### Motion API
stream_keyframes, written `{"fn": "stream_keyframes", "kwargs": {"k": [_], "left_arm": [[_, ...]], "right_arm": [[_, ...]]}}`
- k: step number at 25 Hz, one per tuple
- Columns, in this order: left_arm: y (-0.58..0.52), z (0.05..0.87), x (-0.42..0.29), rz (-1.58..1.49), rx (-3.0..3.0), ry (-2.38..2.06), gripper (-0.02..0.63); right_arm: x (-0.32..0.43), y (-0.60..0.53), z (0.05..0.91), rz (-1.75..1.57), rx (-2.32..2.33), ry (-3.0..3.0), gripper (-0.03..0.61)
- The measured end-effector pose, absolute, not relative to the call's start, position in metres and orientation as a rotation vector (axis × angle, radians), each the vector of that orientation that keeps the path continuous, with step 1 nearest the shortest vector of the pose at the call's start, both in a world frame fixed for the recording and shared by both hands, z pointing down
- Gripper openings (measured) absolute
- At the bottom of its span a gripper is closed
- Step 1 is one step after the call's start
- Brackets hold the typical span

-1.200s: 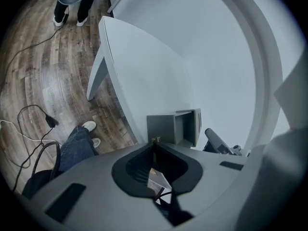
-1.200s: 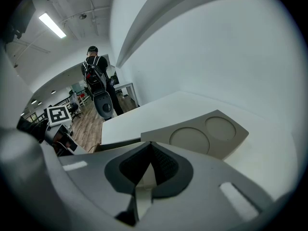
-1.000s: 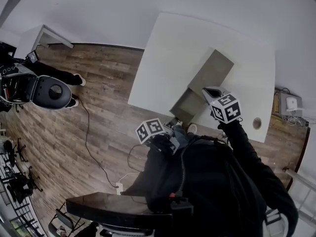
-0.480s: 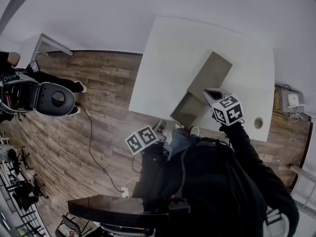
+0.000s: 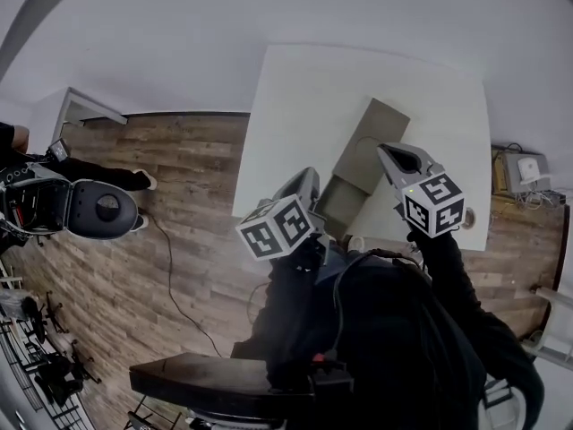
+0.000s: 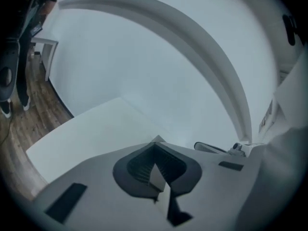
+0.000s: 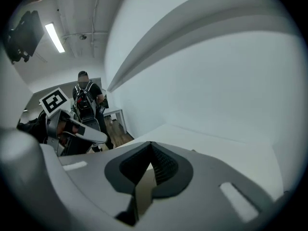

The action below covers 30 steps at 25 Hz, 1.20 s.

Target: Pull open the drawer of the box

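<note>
The grey-brown oblong box (image 5: 374, 133) lay slantwise on the white surface (image 5: 295, 106) at the centre of the head view, its drawer (image 5: 347, 195) drawn out toward the lower left. The left hand-held gripper (image 5: 307, 180) appeared just left of the drawer; its jaws had just closed together on nothing. The right hand-held gripper (image 5: 395, 156), at the right of the box, was closed and empty too.
</note>
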<state>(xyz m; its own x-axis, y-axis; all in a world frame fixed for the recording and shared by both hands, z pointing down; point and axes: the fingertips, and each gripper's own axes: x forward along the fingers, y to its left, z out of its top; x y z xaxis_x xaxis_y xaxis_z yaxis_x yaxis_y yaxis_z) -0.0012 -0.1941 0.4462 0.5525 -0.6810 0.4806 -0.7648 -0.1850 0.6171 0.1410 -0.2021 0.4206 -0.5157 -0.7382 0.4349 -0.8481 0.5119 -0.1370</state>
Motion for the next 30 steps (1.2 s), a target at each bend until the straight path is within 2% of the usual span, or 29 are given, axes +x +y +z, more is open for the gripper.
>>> {"fn": "stream_keyframes", "kwargs": {"k": [10, 30], "left_arm": [[-0.218, 0.401, 0.022, 0.208, 2.149, -1.247, 0.0], [-0.229, 0.391, 0.02, 0.239, 2.159, -1.232, 0.0]], "right_arm": [[0.174, -0.201, 0.331, 0.305, 1.593, -2.536, -0.003], [0.168, -0.207, 0.328, 0.304, 1.568, -2.523, -0.003]]}}
